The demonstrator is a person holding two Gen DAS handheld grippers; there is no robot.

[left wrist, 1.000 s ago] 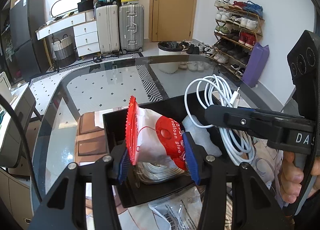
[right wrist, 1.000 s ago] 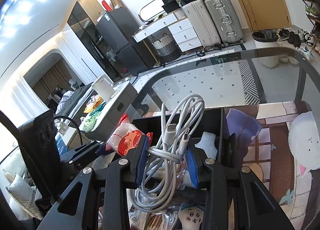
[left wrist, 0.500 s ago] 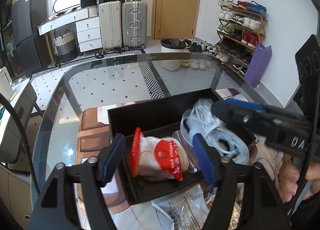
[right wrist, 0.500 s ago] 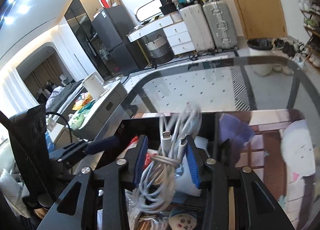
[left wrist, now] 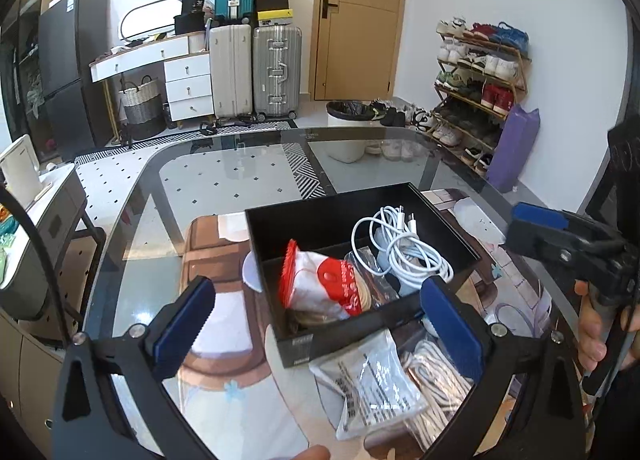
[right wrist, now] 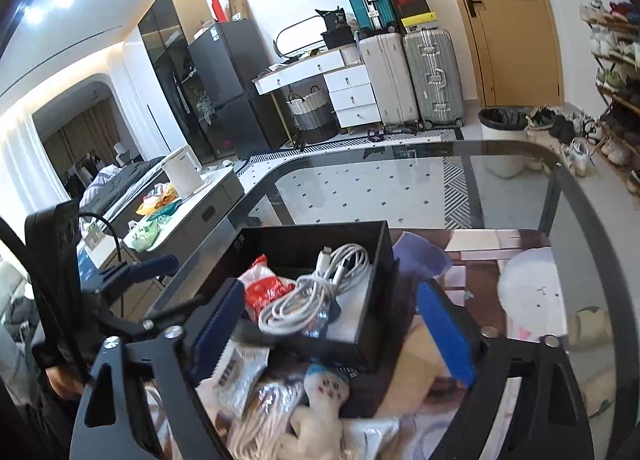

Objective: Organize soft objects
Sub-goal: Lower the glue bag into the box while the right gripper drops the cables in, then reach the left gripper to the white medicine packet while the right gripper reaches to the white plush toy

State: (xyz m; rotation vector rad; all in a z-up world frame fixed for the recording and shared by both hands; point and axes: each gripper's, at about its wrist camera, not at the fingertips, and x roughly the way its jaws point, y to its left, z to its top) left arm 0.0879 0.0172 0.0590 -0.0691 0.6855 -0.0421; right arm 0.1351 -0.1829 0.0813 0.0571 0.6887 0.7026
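Left wrist view shows a glass tabletop [left wrist: 224, 188] with a printed mat [left wrist: 216, 260] under a black box [left wrist: 320, 220]. Inside the box, a white cable [left wrist: 404, 252] lies coiled toward the right side, and a red-and-white pouch [left wrist: 320, 288] lies toward the left, leaning on a clear packet. Just in front of the box, on the mat, sit a clear bag [left wrist: 368, 384] with printed text and a bundle of white rope [left wrist: 436, 384] beside it. Left tongs [left wrist: 316, 328] have just been opening and stand spread wide, their blue pads either side of the box's near wall with nothing pinched; the pouch lies free in the box beyond them. At the right edge a hand [left wrist: 596, 324] grips the handle of the other tool.

Right wrist view shows the same box [right wrist: 372, 244] from its other corner, cable [right wrist: 320, 292] and pouch [right wrist: 264, 288] resting in it. Right tongs [right wrist: 320, 328] have just been opening too and are spread wide around the near end of the box, clear of the cable. Below them a small plush toy [right wrist: 320, 400] lies on the clear bag [right wrist: 236, 372] and rope [right wrist: 256, 424]
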